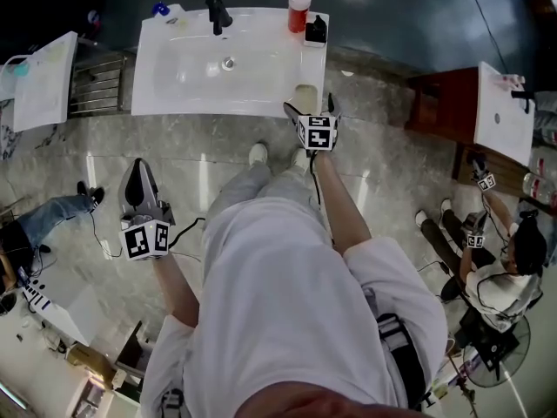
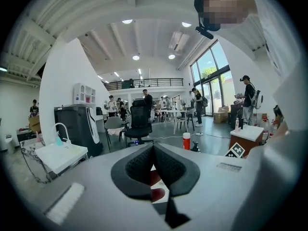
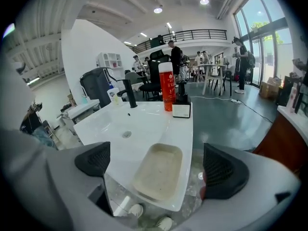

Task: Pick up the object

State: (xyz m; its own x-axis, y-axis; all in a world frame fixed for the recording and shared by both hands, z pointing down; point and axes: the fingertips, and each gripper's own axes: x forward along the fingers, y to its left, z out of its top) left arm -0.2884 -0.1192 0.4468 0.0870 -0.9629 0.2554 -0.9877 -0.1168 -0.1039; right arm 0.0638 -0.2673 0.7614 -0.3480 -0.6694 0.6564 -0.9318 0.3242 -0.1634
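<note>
Right gripper view has your right gripper (image 3: pixel 159 163) spread wide open with nothing pinched. The shallow beige rectangular dish (image 3: pixel 160 173) lines up in the gap ahead of the jaws, and it looks like they're not touching it. The dish sits on the front right corner of the white ceramic sink (image 3: pixel 144 121), long side running along the right edge. At the back right corner there's a red plastic bottle with a white cap (image 3: pixel 167 86), and a small black box with a white label (image 3: pixel 182 106) just beside it, closer to the edge. The black tap (image 3: pixel 128 93) stands at the middle of the back edge.

In the head view you're standing right at the sink's front edge, right arm reaching out so the jaws hang over the dish's near end. Your left gripper (image 2: pixel 154 162) is down at your left side, well away from the sink, jaws pressed together with nothing between them.
</note>
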